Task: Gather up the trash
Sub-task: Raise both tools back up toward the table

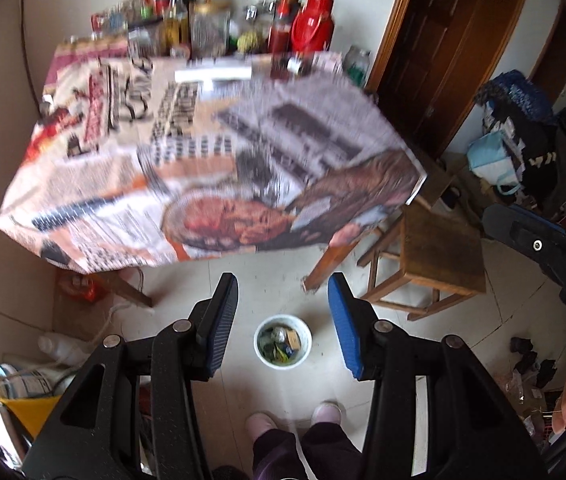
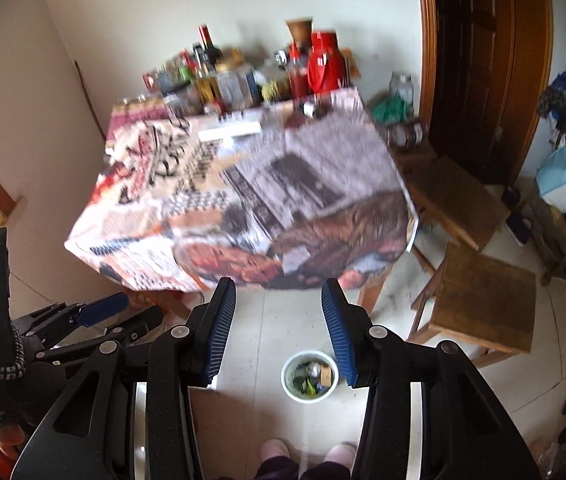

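Left gripper: jaws wide apart, holding nothing, raised above the floor.
Right gripper: jaws also spread, nothing between them.
Trash bin: small white tub on the tiled floor in front of the table, scraps and wrappers inside.
Table: covered in newspaper, bottles crowded at its far edge.
Stool: wooden, beside the table.
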Demonstrator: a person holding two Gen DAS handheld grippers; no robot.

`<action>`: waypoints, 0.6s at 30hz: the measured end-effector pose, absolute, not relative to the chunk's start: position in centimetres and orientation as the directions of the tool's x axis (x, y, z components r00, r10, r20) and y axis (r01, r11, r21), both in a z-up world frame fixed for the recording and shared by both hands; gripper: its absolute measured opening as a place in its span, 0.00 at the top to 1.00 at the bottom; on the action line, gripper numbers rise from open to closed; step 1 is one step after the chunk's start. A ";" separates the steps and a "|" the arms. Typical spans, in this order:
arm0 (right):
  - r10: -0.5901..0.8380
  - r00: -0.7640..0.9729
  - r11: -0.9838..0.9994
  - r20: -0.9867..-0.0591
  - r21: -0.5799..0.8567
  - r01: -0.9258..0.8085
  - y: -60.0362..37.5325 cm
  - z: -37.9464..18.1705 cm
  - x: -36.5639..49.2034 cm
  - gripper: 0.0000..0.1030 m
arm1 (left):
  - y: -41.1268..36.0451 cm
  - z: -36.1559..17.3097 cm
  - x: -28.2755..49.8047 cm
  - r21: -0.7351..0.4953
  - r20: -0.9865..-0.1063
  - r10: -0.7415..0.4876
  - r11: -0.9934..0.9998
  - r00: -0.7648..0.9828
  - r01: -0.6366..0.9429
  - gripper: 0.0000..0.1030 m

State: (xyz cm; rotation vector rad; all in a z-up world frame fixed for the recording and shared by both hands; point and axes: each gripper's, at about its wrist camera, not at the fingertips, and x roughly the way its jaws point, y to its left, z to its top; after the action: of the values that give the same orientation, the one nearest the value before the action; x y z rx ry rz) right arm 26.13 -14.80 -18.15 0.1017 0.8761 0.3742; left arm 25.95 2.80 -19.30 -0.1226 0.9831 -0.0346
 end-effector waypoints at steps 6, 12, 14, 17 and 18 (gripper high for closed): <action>0.346 0.663 0.937 -0.664 0.215 -0.274 -13.9 -12.3 23.6 0.60 | 4.2 -11.3 23.5 -0.091 -0.738 -0.078 0.996 0.670 0.015 0.54; 0.324 0.746 0.946 -0.582 0.190 -0.262 -13.4 -8.3 21.4 0.60 | 5.9 -6.2 20.7 -0.105 -0.637 -0.087 0.994 0.766 0.026 0.46; 0.314 0.771 0.949 -0.554 0.173 -0.263 -13.3 -7.2 20.9 0.60 | 6.4 -5.1 20.0 -0.112 -0.610 -0.093 0.993 0.787 0.030 0.44; 0.300 0.801 0.954 -0.518 0.149 -0.261 -13.0 -6.0 20.4 0.46 | 6.8 -3.9 19.5 -0.108 -0.581 -0.087 0.994 0.809 0.030 0.32; 0.294 0.814 0.956 -0.502 0.142 -0.258 -13.0 -5.6 20.3 0.35 | 7.0 -3.5 19.4 -0.105 -0.570 -0.082 0.994 0.817 0.026 0.30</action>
State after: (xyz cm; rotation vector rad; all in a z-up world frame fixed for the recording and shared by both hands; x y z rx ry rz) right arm 20.28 -12.98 -5.61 0.0685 0.5462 0.2944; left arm 19.41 6.96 -3.54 -0.0940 0.6117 -0.0579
